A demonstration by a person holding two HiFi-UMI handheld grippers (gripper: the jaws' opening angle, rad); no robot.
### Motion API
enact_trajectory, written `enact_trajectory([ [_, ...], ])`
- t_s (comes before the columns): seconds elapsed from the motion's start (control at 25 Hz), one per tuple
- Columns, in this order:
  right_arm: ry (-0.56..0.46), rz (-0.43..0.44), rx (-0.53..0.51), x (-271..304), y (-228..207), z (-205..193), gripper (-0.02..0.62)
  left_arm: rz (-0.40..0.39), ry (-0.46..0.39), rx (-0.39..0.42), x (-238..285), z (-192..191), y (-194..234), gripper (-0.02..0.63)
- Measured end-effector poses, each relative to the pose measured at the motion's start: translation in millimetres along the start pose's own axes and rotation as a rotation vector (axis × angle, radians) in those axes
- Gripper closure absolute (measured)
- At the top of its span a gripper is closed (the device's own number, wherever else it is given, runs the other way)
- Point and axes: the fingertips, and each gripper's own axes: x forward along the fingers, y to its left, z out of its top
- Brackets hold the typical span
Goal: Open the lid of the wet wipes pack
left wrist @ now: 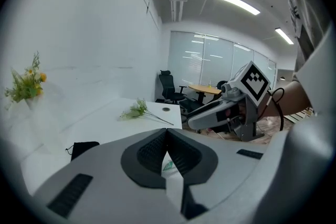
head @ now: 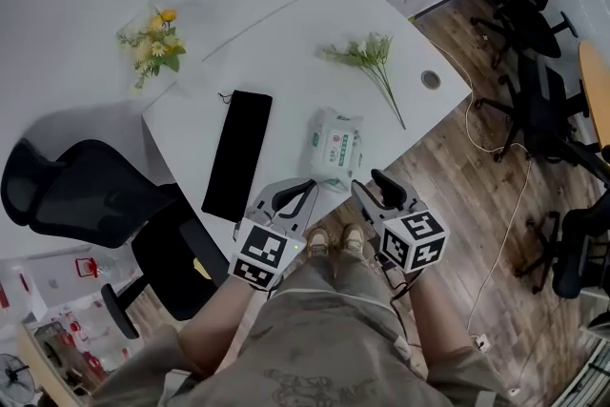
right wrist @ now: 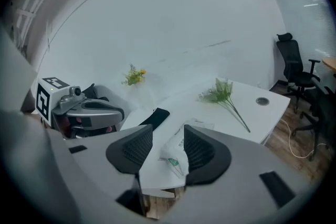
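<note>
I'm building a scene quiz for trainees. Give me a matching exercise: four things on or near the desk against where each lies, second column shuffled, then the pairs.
Things:
1. wipes pack
2. black pouch
3. green sprig
4. yellow flowers

Places:
A. next to the round cable hole
B. farthest left, beyond the desk's far left edge
C. at the near desk edge, just ahead of the left gripper and right gripper
D. flat along the desk's left side

Pairs: 1-C, 2-D, 3-A, 4-B
</note>
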Motion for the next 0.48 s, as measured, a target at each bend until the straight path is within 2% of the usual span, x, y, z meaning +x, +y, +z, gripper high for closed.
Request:
enact_trajectory([
  [0.48, 0.131, 0.061, 0.112, 77, -42, -41, 0.400, -0.017, 0.182, -0.084, 73, -73, 10, 0.589],
])
